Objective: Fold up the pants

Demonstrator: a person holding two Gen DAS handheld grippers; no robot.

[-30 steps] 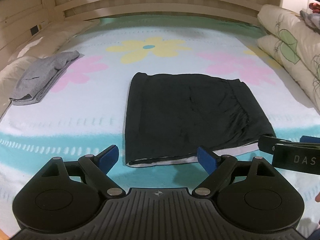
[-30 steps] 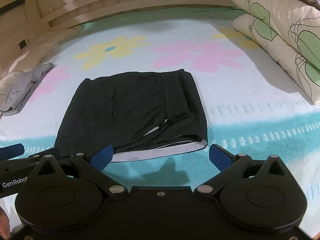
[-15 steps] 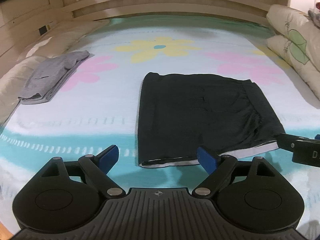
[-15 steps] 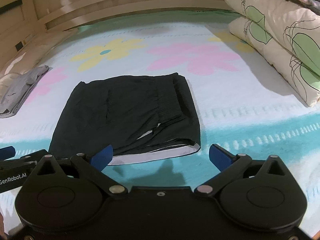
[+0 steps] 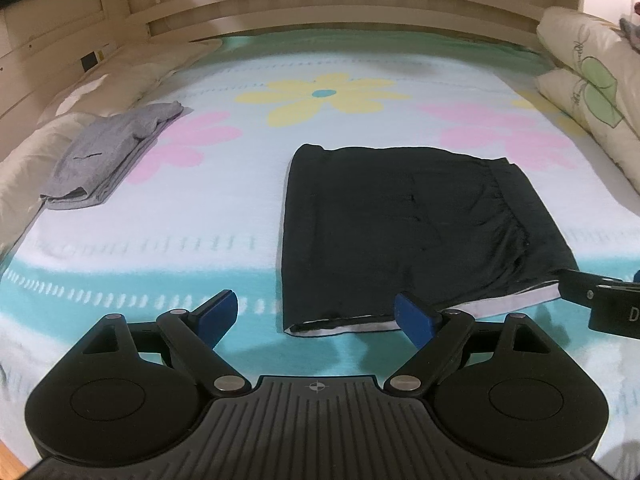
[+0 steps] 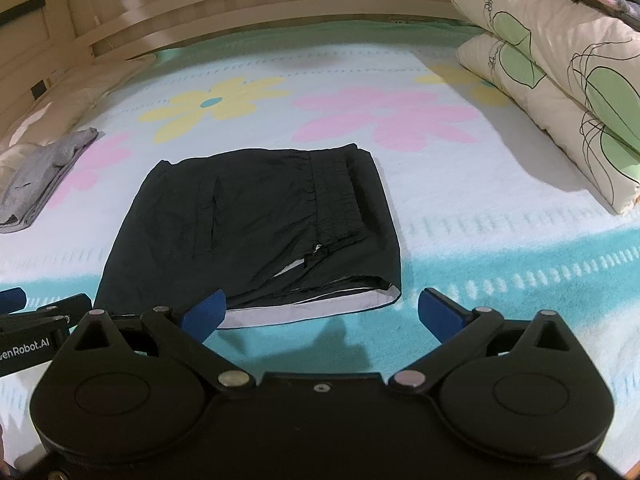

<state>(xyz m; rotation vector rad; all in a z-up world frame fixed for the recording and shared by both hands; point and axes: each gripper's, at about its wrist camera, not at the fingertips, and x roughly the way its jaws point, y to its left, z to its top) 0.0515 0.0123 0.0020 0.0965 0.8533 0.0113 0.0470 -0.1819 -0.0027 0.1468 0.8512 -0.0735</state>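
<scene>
The black pants (image 5: 404, 232) lie folded into a flat rectangle on the flowered bedspread, with a white lining edge showing along the near side; they also show in the right wrist view (image 6: 256, 224). My left gripper (image 5: 316, 316) is open and empty, just short of the pants' near left corner. My right gripper (image 6: 320, 312) is open and empty, just short of the near right corner. Each gripper shows at the edge of the other's view: the right one at the right of the left wrist view (image 5: 600, 304), the left one at the left of the right wrist view (image 6: 36, 320).
A folded grey garment (image 5: 108, 156) lies at the left of the bed beside cream pillows (image 5: 24, 160). Stacked leaf-print pillows (image 6: 560, 80) stand along the right side. A wooden headboard (image 5: 320, 12) closes the far end.
Both grippers have drawn back and shifted a little, so the pants sit farther off and more to the right in the left view. The pants have not moved.
</scene>
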